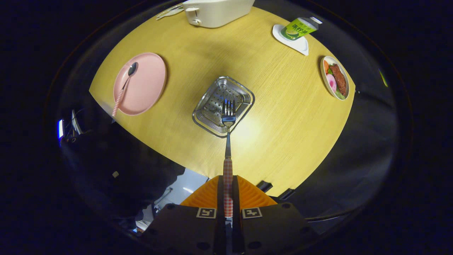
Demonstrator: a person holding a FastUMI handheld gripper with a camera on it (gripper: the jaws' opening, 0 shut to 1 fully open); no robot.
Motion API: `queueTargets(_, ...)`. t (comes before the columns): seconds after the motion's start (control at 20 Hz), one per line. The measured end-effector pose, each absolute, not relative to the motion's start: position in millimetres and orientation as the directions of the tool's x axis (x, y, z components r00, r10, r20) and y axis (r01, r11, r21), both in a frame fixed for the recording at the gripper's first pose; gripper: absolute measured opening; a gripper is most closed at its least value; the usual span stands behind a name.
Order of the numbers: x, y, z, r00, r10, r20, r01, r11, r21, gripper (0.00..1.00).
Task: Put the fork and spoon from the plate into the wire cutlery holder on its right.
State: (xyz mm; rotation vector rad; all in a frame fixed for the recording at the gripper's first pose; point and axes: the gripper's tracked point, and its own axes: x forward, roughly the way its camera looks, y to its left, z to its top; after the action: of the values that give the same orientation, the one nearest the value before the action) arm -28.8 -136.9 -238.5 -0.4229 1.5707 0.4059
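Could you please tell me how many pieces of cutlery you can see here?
2: the fork clamped between the fingers, its tines over the wire holder, and the spoon on the pink plate.

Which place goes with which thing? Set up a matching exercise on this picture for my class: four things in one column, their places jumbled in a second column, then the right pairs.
Things:
1. fork
2. spoon
3. green carton
4. toaster

Places:
A. lying on the pink plate
B. at the table's far edge, beyond the wire cutlery holder
C. handle clamped in the gripper, tines over the wire cutlery holder
D. lying on a small white dish

Right pairs: 1-C, 2-A, 3-D, 4-B
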Motion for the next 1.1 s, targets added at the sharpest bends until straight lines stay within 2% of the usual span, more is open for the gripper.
queueTargets(0.1, -21, -134, -244, -0.106, -0.049, -0.993, -0.511, 0.859, 0.012, 0.12)
queueTargets(0.5, 4, -114, -268, -0.233, -0.123, -0.965, -0.494, 0.869, 0.008, 0.12)
queueTargets(0.9, 19, -103, -277, -0.152, -0.043, -0.987, -0.459, 0.888, 0.032, 0.19)
queueTargets(1.0, 23, -101, -271, -0.106, -0.009, -0.994, -0.453, 0.89, 0.041, 0.32)
queueTargets(1.05, 24, -102, -268, -0.078, 0.012, -0.997, -0.448, 0.893, 0.046, 0.36)
queueTargets(1.1, 25, -102, -264, -0.047, 0.034, -0.998, -0.44, 0.897, 0.051, 0.36)
